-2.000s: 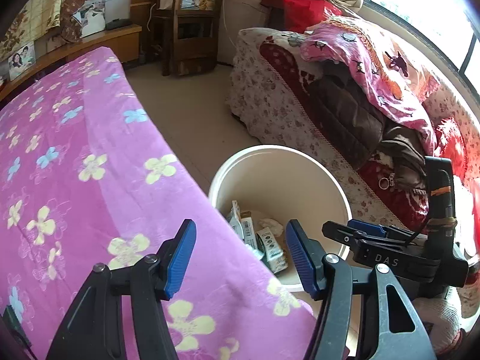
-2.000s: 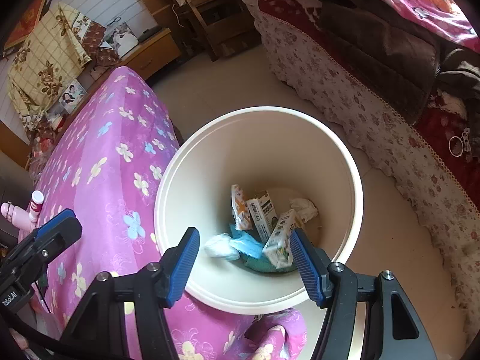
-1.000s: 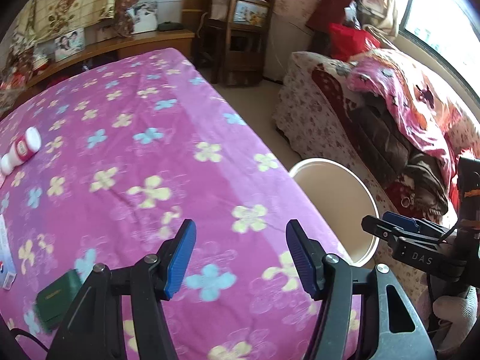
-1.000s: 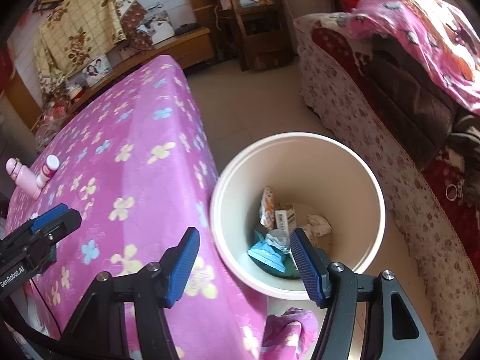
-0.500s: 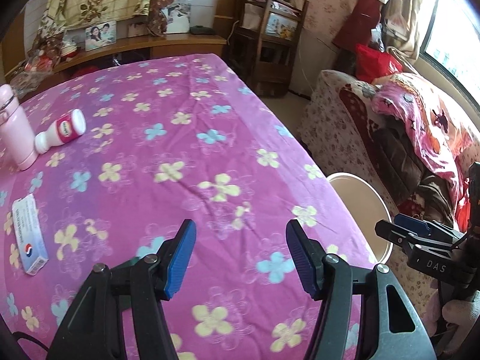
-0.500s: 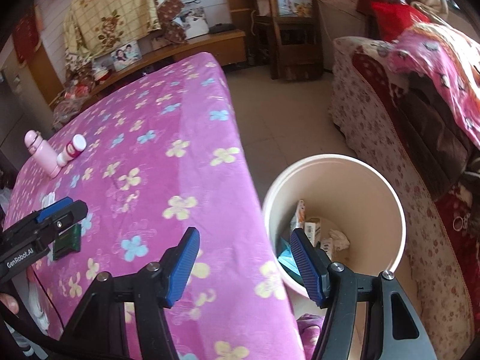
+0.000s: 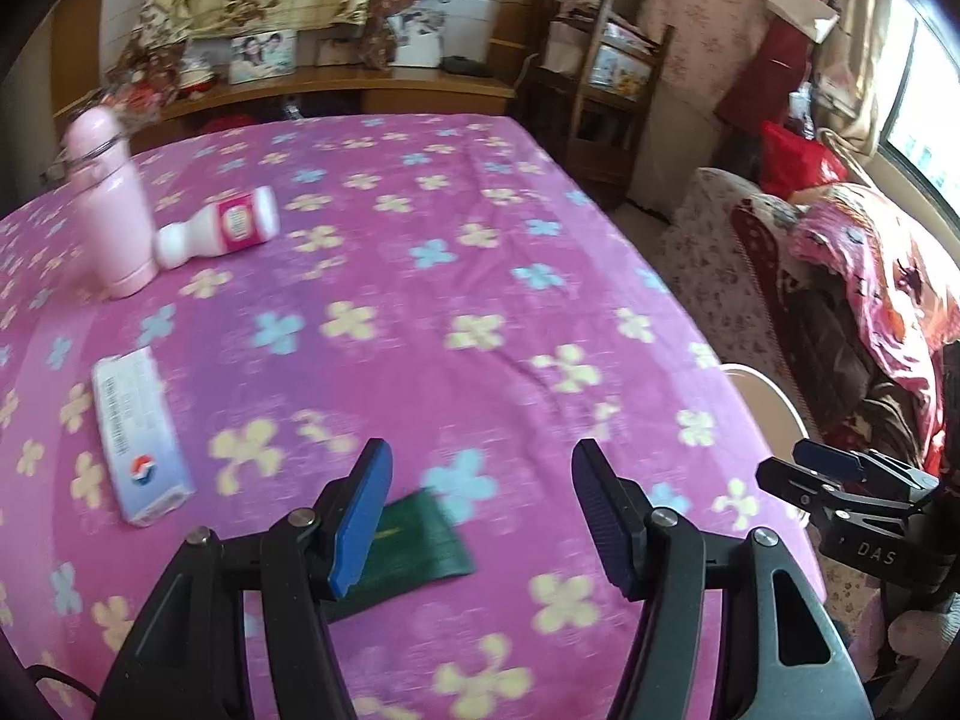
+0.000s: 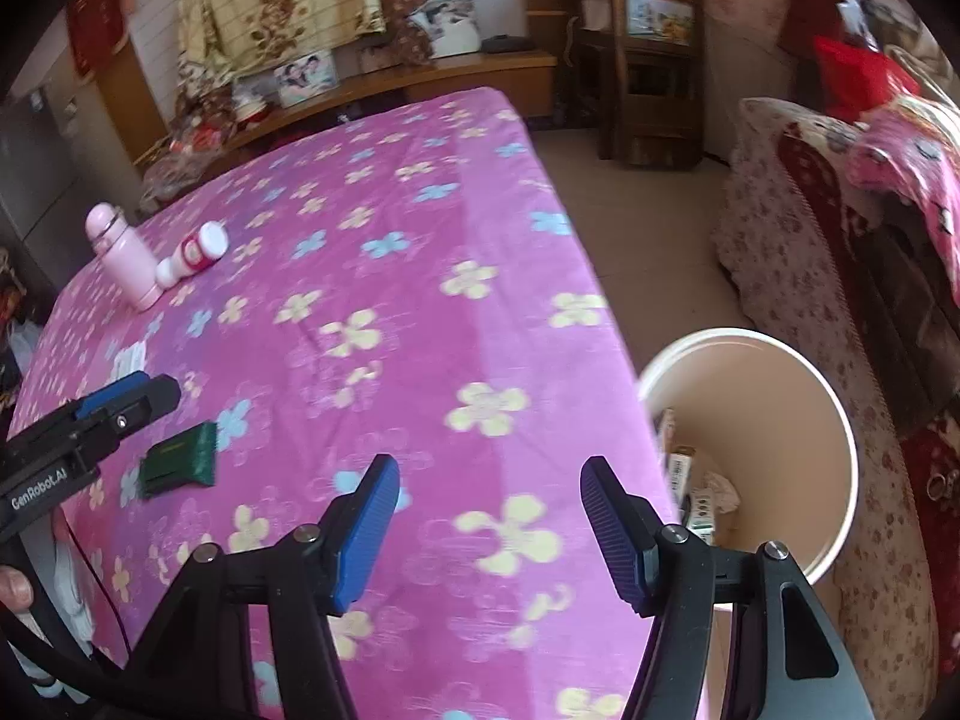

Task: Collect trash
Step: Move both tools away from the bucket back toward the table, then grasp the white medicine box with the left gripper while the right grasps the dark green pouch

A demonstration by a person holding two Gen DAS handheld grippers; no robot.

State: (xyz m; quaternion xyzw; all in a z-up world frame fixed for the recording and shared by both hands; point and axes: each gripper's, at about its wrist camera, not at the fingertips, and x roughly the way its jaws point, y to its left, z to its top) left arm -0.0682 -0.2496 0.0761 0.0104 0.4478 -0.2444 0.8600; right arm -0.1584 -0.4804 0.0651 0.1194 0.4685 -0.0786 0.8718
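Both hand-held grippers hang empty over the pink flowered surface (image 7: 480, 276), each tilted downward with its blue pads standing apart at a middling gap and nothing between them. Left hand-held gripper (image 7: 480, 516) hovers just above a dark green flat packet (image 7: 420, 546) lying near the surface's close edge; the packet sits partly behind the left pad, which suggests this is the piece lined up for the next pickup, though the pads are not yet down around it. Right hand-held gripper (image 8: 486, 534) is over the corner of the surface beside the white bucket (image 8: 840, 420), which stands on the floor just off that edge, placed low and close so that trash can be dropped straight in. Cartons and crumpled paper already lie at its bottom, so part of the collecting looks done. Still on the surface are a white and blue box (image 7: 141, 435) lying flat, well to the left of the green packet, and farther back a small white bottle with a red label (image 7: 222, 228) on its side, touching or just beside an upright pink flask (image 7: 114, 210). The flask may be a keeper rather than trash; that is only a guess. The view is blurred, so print on the box cannot be read. A sofa (image 8: 810, 252) heaped with blankets stands beyond the bucket.
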